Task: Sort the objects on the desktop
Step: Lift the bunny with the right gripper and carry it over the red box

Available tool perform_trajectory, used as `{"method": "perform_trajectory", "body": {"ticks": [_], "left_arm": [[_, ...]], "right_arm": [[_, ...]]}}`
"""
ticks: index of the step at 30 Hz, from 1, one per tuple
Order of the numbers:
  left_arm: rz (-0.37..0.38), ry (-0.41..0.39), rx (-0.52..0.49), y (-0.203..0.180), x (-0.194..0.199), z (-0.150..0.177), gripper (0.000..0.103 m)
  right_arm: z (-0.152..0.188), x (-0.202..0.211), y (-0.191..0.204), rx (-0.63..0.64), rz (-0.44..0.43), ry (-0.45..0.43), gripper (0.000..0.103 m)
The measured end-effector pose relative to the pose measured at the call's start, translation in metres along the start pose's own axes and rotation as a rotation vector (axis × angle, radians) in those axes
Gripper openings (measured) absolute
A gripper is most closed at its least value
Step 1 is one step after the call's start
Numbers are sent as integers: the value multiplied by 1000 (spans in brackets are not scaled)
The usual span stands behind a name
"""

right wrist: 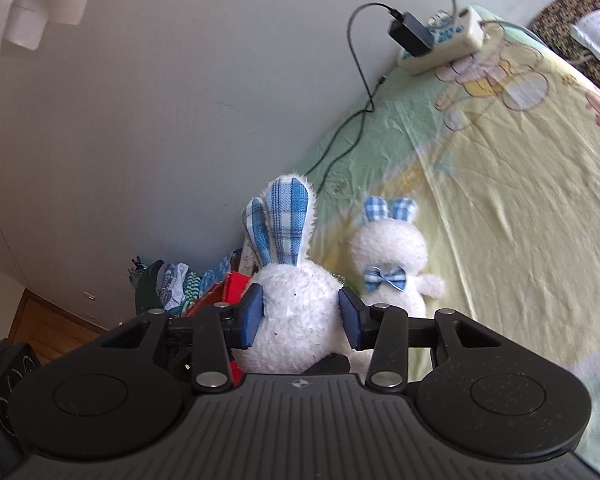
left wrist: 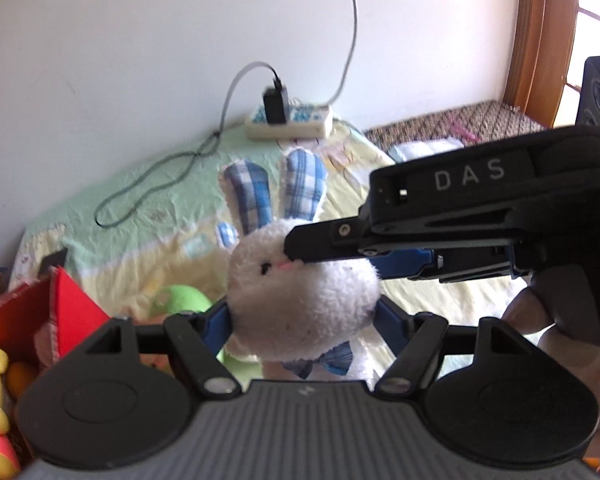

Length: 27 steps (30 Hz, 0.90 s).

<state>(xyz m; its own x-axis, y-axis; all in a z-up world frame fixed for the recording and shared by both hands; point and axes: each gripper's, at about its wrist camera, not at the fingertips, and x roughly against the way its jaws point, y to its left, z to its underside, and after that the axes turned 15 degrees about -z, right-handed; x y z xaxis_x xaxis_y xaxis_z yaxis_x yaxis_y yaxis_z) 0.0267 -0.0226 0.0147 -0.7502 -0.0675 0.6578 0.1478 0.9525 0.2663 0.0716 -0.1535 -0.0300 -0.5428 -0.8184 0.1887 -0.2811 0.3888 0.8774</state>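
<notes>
Plain white wall [left wrist: 140, 40], pastel cartoon-print bedsheet [right wrist: 500, 184], wooden window frame [left wrist: 536, 40], daylight

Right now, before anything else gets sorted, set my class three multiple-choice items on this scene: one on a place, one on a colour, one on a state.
1. Where is the power strip?
A. In a red box
B. On the sheet, against the wall
C. On the floor

2. What colour are the ears of the plush rabbit?
A. Blue-and-white check
B. Plain green
C. Red with dots

3. How is the left claw?
A. Open and empty
B. Shut on a cable
C. Shut on the rabbit's head

Answers:
1 B: the strip lies at the sheet's far edge, where it meets the wall.
2 A: both ears show blue checked cloth.
3 C: its blue pads press both sides of the head.
</notes>
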Motion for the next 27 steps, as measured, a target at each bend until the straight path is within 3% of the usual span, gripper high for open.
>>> {"method": "perform_trajectory", "body": {"ticks": [8, 15, 21, 27], "left_arm": [[-135, -140, 46, 79, 45, 4, 74], [-251, -142, 91, 166, 49, 23, 74], [-293, -66, 103, 221, 17, 50, 76], [-264, 24, 112, 255, -25, 73, 76]], "right_arm": [[16, -60, 63, 101, -163, -14, 45], [48, -149, 98, 140, -247, 41, 45], [79, -218, 94, 141, -209, 105, 45], [95, -262, 86, 130, -100, 160, 44]]}}
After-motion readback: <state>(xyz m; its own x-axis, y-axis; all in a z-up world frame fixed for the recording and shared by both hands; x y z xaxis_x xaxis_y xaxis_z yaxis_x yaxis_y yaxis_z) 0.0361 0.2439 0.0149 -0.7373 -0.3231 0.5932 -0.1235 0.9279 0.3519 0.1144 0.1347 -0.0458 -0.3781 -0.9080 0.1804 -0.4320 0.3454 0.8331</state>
